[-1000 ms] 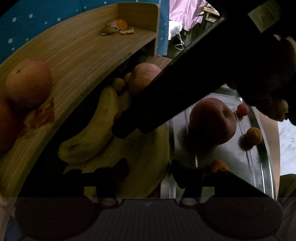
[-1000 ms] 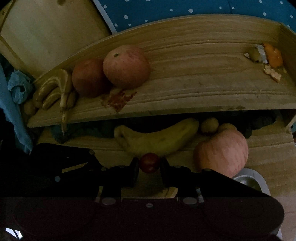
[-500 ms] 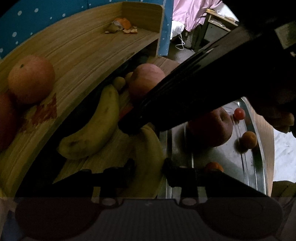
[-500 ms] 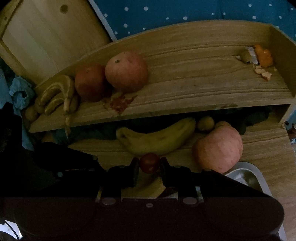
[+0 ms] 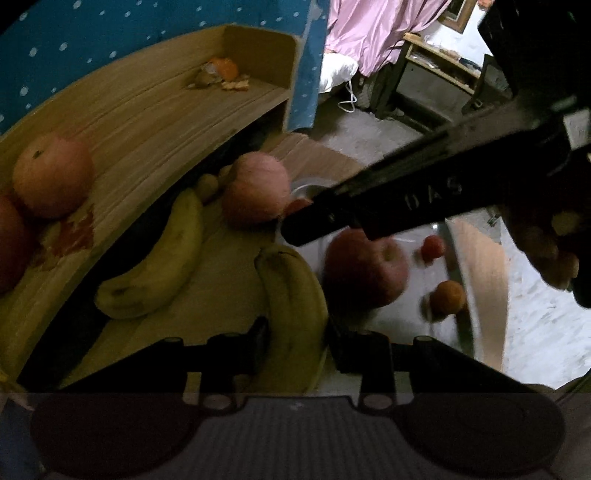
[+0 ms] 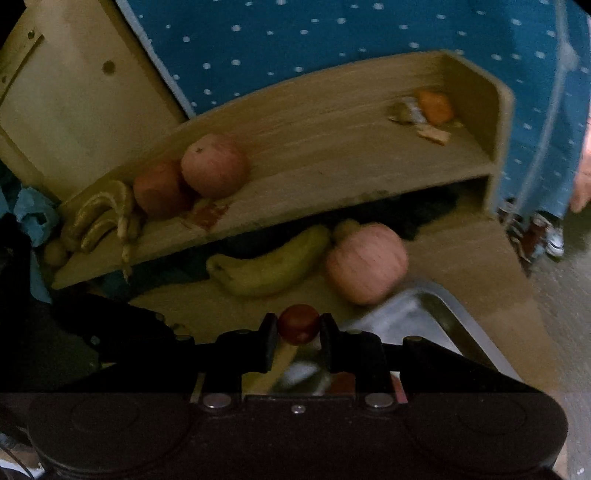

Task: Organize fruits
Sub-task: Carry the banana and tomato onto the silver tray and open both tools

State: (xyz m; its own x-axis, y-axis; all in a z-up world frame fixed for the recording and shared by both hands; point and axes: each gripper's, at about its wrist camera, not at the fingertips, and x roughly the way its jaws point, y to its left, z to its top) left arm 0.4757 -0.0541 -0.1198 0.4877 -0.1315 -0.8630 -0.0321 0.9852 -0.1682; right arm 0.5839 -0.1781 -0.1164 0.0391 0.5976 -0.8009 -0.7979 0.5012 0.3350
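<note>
Tomato point(image 6: 298, 324) pinched in right tool point(image 6: 297, 332) above tray point(image 6: 443, 314) rim.

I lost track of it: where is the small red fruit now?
In the right wrist view, the small red fruit sits pinched in the right gripper, above the metal tray.

Dim home room: pink bedding point(image 5: 373, 33), wooden fruit shelf point(image 5: 147, 110).

Bare shelf top point(image 6: 332, 133) mid-span, apples point(image 6: 214, 164) left, peel scraps point(image 6: 428, 110) right
</note>
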